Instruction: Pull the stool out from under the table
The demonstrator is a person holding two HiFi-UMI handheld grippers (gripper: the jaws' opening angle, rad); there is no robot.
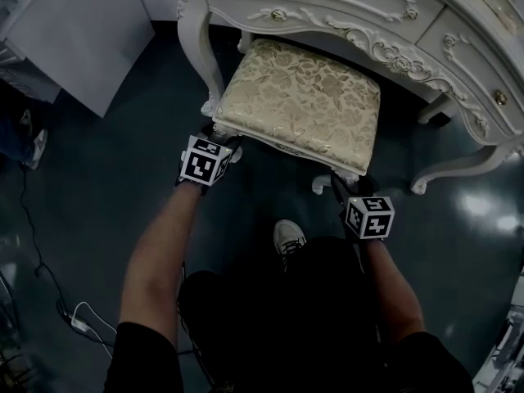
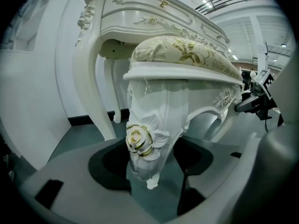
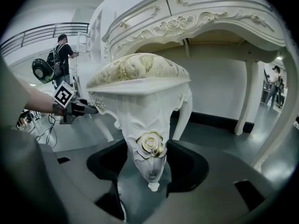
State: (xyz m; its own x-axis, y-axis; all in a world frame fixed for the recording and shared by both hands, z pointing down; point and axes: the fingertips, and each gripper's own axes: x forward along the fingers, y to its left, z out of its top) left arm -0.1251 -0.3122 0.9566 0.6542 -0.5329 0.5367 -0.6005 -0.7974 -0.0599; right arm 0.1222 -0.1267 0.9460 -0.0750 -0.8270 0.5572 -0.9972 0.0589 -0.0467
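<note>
The stool point(image 1: 299, 97), with a cream floral cushion and carved white legs, stands half under the ornate white table point(image 1: 344, 6). My left gripper point(image 1: 223, 144) is at the stool's front left leg point(image 2: 142, 143). In the left gripper view, my left gripper point(image 2: 149, 160) has its jaws closed on that leg at the gold rose. My right gripper point(image 1: 348, 185) is at the front right leg point(image 3: 148, 148). In the right gripper view, my right gripper point(image 3: 147, 164) holds that leg just below its rose. Each gripper shows in the other's view: the right gripper point(image 2: 254, 99) and the left gripper point(image 3: 70, 107).
The table's curved legs point(image 1: 201, 47) point(image 1: 458, 170) flank the stool. A white panel point(image 1: 82, 31) stands at the upper left. Cables point(image 1: 49, 285) trail over the dark floor at the left. My shoe point(image 1: 288, 237) is just behind the stool. A person point(image 3: 60, 50) stands far off.
</note>
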